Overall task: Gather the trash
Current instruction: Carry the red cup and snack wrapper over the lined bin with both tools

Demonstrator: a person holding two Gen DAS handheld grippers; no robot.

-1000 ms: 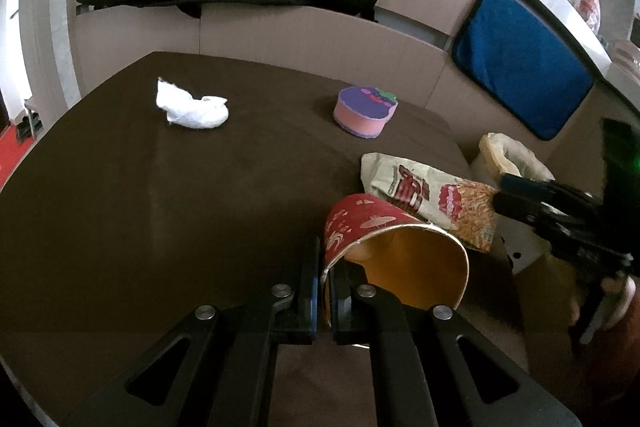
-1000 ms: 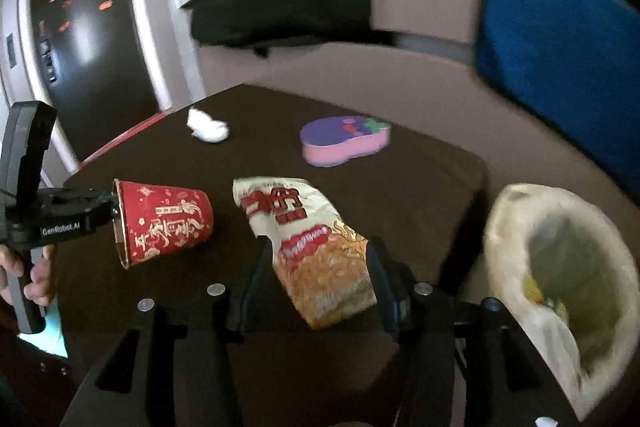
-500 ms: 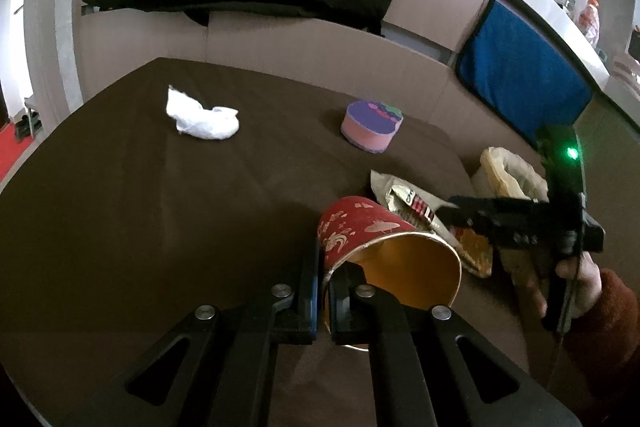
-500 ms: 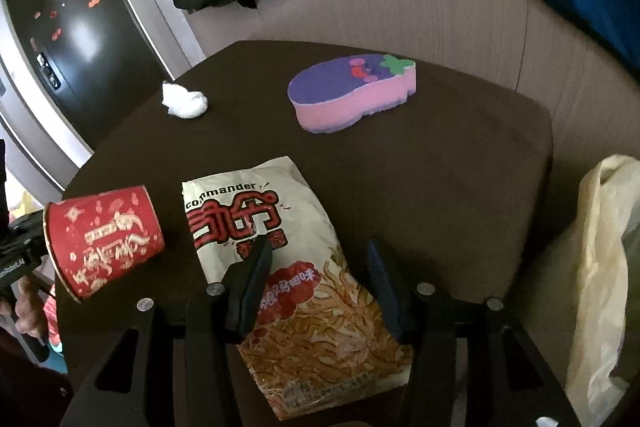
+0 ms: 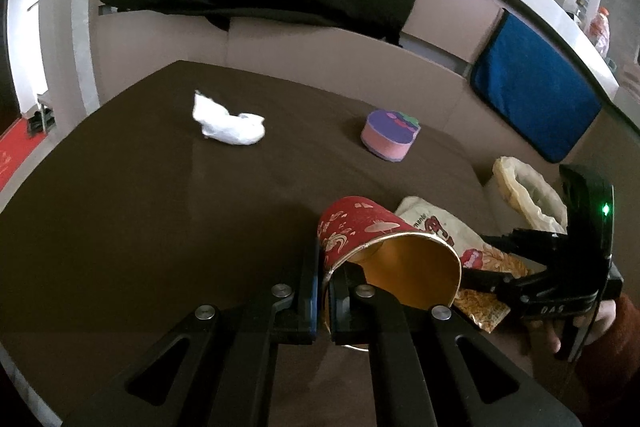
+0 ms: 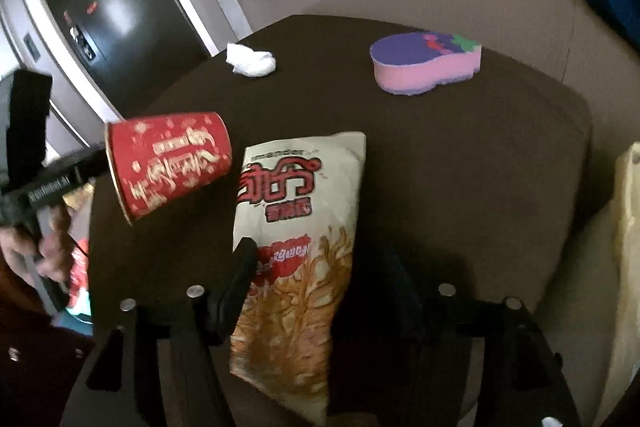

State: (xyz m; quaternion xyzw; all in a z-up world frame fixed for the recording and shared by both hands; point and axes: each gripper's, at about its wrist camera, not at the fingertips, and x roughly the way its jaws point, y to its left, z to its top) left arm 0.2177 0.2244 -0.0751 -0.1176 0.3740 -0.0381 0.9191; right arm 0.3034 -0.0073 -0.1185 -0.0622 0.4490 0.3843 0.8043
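My left gripper is shut on the rim of a red paper cup, which hangs on its side just above the dark table. From the right wrist view the cup shows at the left, beside a snack bag lying flat. My right gripper is low over the bag's near half. Its jaws are opening, one finger on each side of the bag, and the pads do not press it. A crumpled white tissue lies further back on the table.
A purple and pink eggplant-shaped sponge sits at the back right of the table. A bin lined with a pale bag stands off the table's right edge. Cushioned seat backs run behind the table. A hand holds each gripper's handle.
The right gripper has come down closer over the snack bag and its fingers have spread wider. The left gripper still grips the cup and has hardly moved.
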